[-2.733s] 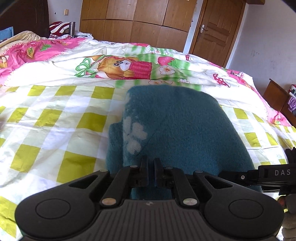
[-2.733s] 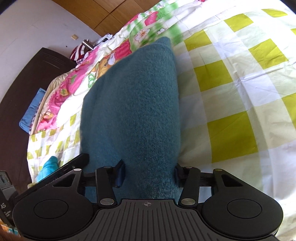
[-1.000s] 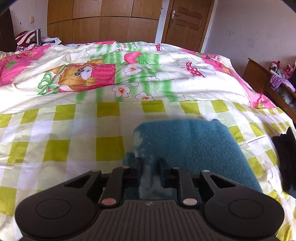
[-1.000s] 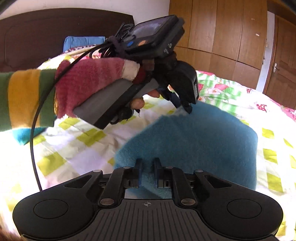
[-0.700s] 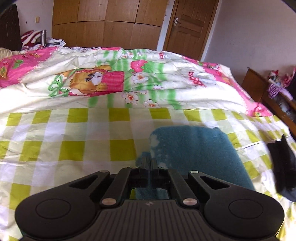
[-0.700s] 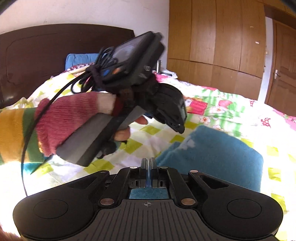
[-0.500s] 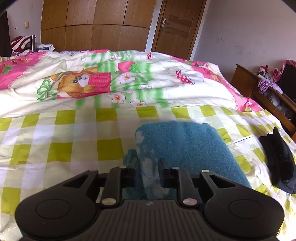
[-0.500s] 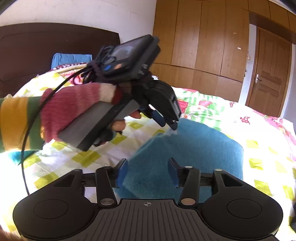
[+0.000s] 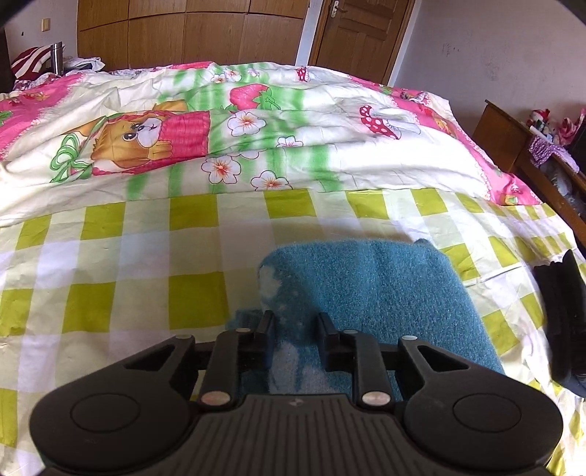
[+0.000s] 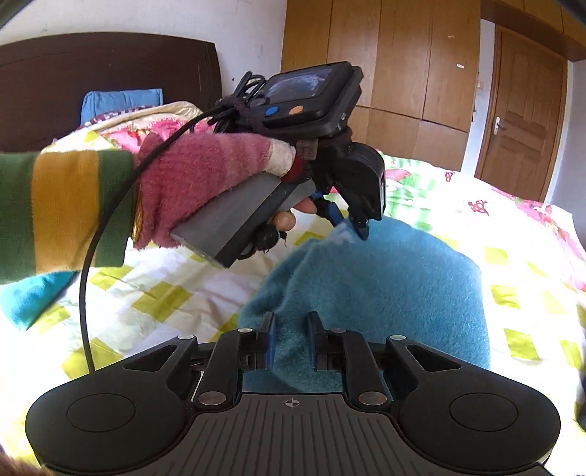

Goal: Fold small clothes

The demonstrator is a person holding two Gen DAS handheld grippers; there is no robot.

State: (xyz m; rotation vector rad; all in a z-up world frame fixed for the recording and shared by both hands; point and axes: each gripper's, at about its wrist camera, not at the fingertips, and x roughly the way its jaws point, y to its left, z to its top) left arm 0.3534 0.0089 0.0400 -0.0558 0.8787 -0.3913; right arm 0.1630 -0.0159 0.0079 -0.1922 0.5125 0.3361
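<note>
Now both claws, left [image 9: 293,324] & right [image 10: 291,326], part-open, astride teal fleece garment [image 9: 370,289] edge, no squeeze.

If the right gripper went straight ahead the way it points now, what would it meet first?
The teal cloth: the right gripper has its jaws apart with that fabric already between and just ahead of them. The left gripper sits farther along, likely above that line, though depth is unclear.

Sunlit bedroom: wooden wardrobes [image 9: 190,33], brown door [image 10: 520,121], dark headboard [image 10: 91,73], white walls.
</note>
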